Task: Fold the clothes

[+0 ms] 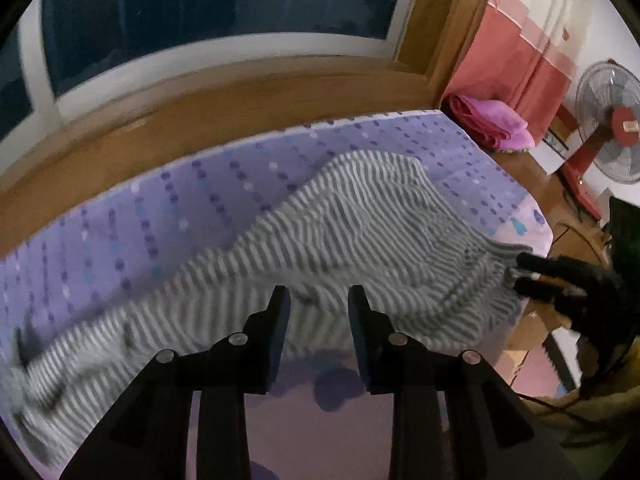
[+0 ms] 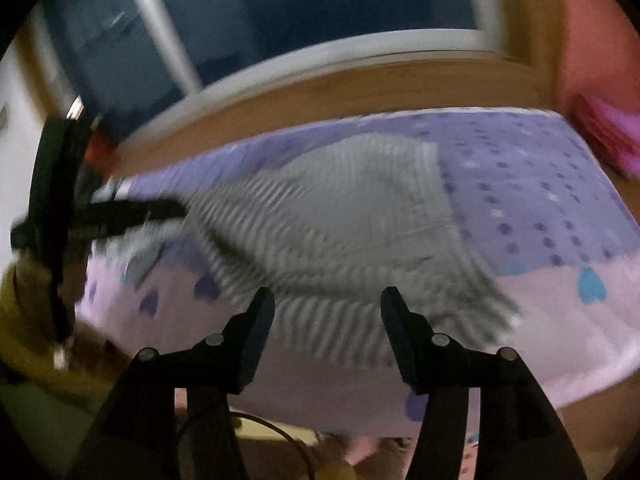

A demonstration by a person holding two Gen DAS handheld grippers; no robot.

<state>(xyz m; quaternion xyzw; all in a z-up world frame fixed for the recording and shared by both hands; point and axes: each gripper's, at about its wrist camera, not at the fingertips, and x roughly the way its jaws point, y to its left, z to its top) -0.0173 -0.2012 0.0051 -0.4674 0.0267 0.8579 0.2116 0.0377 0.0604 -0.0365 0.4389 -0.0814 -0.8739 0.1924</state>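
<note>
Cloth is what both your tools face: the striped garment (image 1: 340, 232) lies on the bed (image 1: 180, 200), on the purple dotted sheet, and its long axis runs left to right along the bed's near side, across the line of your fingers rather than along it.

In the left wrist view it stretches from low on the left up toward the far right, with a rumpled rise in the middle, so it is not lying flat. Its near edge sits close to the edge of the bed on your side.

Your left tool (image 1: 318, 294) stands with its fingers apart and nothing between them, and the garment's near edge is just ahead of the tips. Your right tool (image 2: 327, 298) is also spread wide and empty. That view is blurred, but the striped hem shows directly beyond its fingers.

From the left camera, the right tool sits at the garment's right-hand corner, and I can't tell whether it touches the cloth. From the right camera, the left tool is near the left-hand end.

So each tool is nearest its own end of the long axis, and the cloth lies forward of and slightly below both. Whether this is a garment laid out for folding or one already doubled over once, the rumpled shape doesn't settle.
</note>
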